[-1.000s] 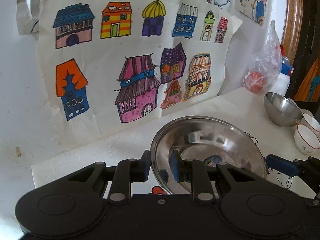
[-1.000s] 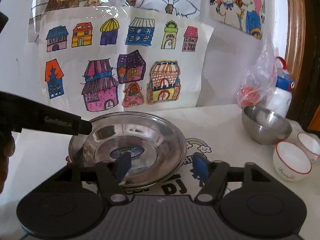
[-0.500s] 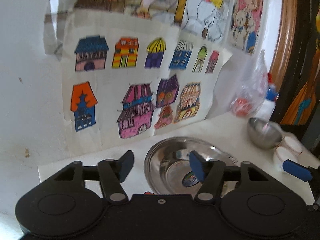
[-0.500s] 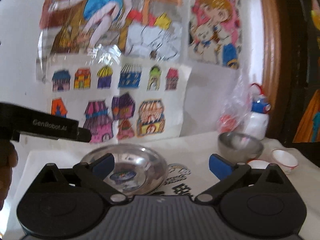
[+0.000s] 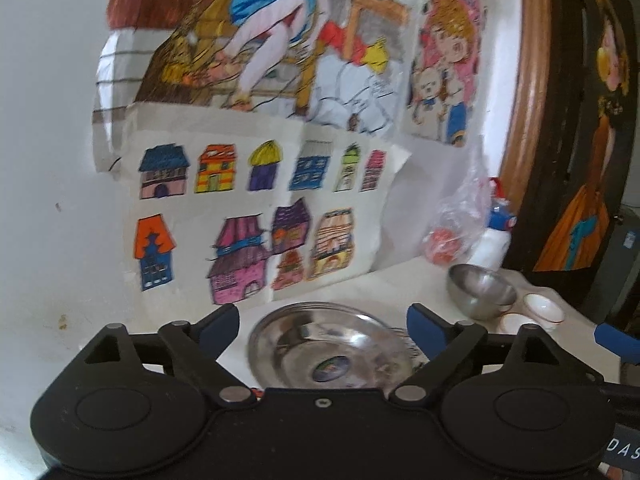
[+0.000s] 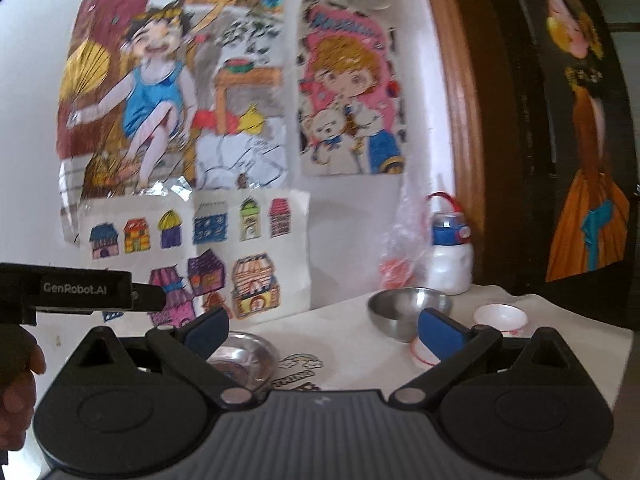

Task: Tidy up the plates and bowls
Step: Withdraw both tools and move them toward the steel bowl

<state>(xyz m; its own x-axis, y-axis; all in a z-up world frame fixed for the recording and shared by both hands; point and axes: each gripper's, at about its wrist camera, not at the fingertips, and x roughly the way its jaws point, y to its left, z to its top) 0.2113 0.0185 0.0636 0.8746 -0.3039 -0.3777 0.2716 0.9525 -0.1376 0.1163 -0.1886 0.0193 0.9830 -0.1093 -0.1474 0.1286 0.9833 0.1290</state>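
A shiny steel plate (image 5: pixel 328 350) lies flat on the white table, seen smaller in the right wrist view (image 6: pixel 246 356). My left gripper (image 5: pixel 322 318) hovers above and behind it. Its jaws are opening, with nothing between the pads. My right gripper (image 6: pixel 324 326) stands wide open and empty, back from the plate. A steel bowl (image 5: pixel 480 290) (image 6: pixel 404 308) sits at the far right. Two small white red-rimmed bowls (image 5: pixel 544 308) (image 6: pixel 500 316) stand beside it. The left gripper's black body (image 6: pixel 80 290) shows at the left of the right wrist view, with a person's hand (image 6: pixel 16 380) below it.
A plastic bag holding something red (image 5: pixel 444 246) and a white bottle with a blue cap (image 6: pixel 450 258) stand against the wall behind the bowls. Coloured drawings (image 5: pixel 248 216) cover the wall. A wooden frame (image 6: pixel 460 120) rises at the right, where the table ends.
Both grippers have opened off the steel plate's rim and drawn back and upward. The plate stays on the table and looks smaller and lower in both views.
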